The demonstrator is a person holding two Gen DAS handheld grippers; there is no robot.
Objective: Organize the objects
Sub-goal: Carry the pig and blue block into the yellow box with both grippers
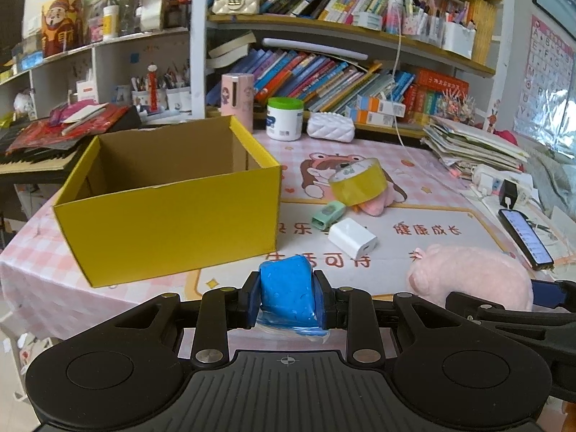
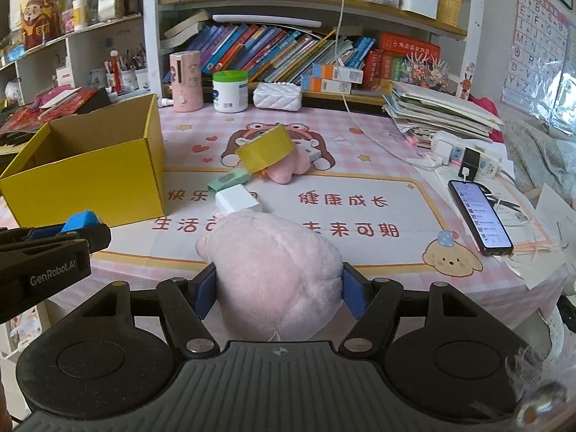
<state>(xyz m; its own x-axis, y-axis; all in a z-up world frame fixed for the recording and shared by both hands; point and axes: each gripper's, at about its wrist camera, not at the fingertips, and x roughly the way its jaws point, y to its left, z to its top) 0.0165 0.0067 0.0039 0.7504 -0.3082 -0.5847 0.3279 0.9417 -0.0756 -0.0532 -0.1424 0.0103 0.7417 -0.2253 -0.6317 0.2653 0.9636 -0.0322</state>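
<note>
My left gripper is shut on a blue block wrapped in clear film, held in front of the open yellow cardboard box. My right gripper is shut on a pink plush pig, which also shows in the left wrist view. On the table lie a yellow tape roll, a mint green small device and a white charger cube. The box stands to the left in the right wrist view, with the left gripper and blue block before it.
A phone lies at the right beside a power strip and a paper stack. A white jar, pink dispenser and white pouch stand at the table's back. Bookshelves rise behind.
</note>
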